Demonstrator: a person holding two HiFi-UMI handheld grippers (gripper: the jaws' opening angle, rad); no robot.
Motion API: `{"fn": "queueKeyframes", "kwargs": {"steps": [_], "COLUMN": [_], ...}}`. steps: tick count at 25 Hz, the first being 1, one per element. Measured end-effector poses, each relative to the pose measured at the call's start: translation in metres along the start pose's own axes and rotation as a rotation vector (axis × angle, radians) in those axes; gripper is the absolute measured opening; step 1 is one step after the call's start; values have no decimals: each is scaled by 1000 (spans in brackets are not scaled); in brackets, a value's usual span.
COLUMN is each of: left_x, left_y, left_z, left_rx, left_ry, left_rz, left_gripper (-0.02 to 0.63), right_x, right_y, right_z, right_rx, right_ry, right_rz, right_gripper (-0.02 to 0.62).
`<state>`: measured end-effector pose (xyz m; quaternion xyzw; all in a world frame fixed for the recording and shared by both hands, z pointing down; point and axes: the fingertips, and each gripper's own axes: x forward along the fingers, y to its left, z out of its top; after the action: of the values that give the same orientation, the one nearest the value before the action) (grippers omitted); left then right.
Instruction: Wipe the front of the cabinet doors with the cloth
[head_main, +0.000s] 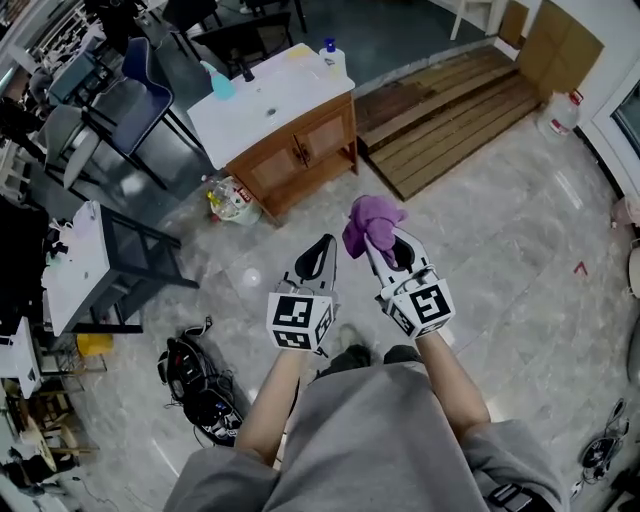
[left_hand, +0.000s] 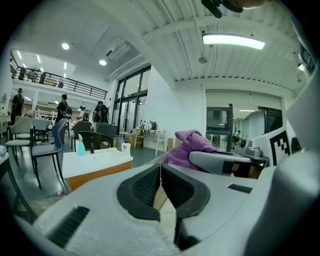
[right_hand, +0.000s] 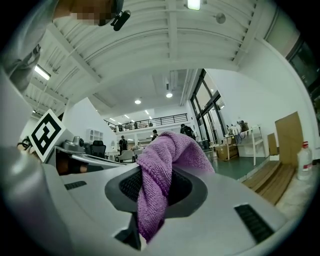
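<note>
In the head view, the left claw (head_main: 322, 250) is shut tight with nothing in it. Just beside it, the right claw (head_main: 388, 248) pinches a purple cloth (head_main: 368, 218). The cloth bunches up over that claw's tips. The wooden cabinet (head_main: 300, 152) has two doors and stands on the floor, well ahead of both claws and a bit to the left. A blue spray bottle (head_main: 220, 83) and a white bottle (head_main: 331, 57) stand on its white top.

In the left gripper view, the two black pads (left_hand: 145, 187) touch, and nothing is between them. The cloth shows just to this claw's right. The cabinet is far ahead on the left.

In the right gripper view, the pads squeeze the cloth. It runs up between them and flops over the top.
</note>
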<state>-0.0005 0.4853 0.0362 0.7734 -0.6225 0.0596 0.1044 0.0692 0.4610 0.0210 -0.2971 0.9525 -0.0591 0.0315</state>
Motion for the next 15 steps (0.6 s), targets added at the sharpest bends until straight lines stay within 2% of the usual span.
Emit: {"fn": "queueKeyframes", "kwargs": {"steps": [8,15], "left_x": [29,75], "left_y": [37,65], "left_z": [-6,-13], "left_rx": [-17,-24], "left_ry": [16,44], "left_rz": [-49,-59], "left_gripper": [15,15], "right_x": [41,84], "right_y": [-10,-47], "right_z": [-13,-26], "right_rx": [-15,-14], "right_ry": [33,48], "right_rz": [-46,-58], "right_gripper": [74,74]}}
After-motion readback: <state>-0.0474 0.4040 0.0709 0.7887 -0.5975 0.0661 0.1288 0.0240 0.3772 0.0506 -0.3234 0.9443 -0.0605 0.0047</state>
